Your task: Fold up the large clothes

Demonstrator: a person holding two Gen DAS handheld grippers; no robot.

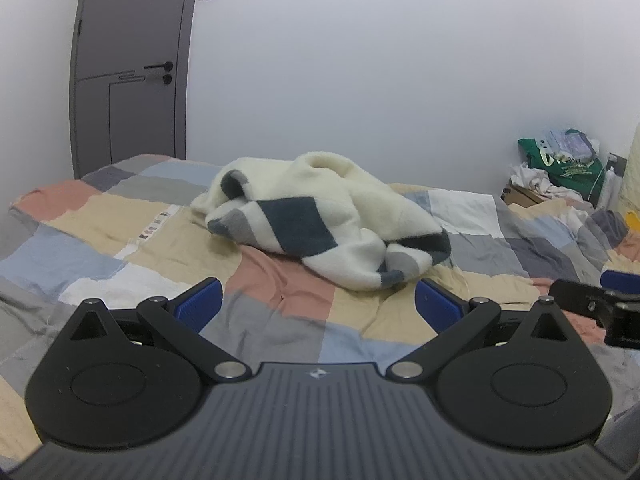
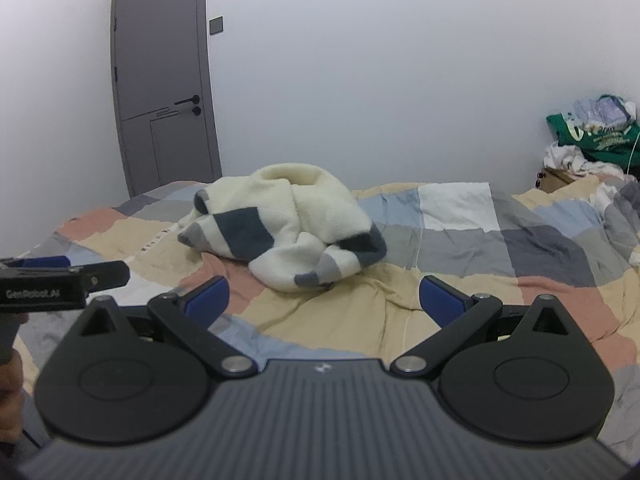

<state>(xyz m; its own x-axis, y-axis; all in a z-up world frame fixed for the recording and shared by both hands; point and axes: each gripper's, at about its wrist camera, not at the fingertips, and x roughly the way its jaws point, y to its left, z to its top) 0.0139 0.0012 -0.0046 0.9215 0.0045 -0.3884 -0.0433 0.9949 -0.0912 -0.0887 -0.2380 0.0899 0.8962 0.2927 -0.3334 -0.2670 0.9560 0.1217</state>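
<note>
A cream fleece garment (image 1: 316, 216) with dark blue and grey blocks lies crumpled in a heap on the patchwork bed cover (image 1: 100, 216). My left gripper (image 1: 318, 304) is open, its blue pads (image 1: 200, 304) wide apart and short of the heap's near edge, above the cover. In the right wrist view the same garment (image 2: 288, 224) sits a little left of centre. My right gripper (image 2: 324, 300) is open too, nothing between its fingers, just before the heap. The left tool shows at the left edge of the right wrist view, the right tool (image 1: 600, 308) at the left view's right edge.
A grey door (image 1: 128, 68) stands at the back left in a white wall. In the far right corner a green bag (image 1: 564, 164), loose cloths and a cardboard box (image 1: 520, 194) are piled beside the bed. Rumpled bedding (image 2: 616, 208) bunches at the right. A hand (image 2: 10, 380) holds the left tool.
</note>
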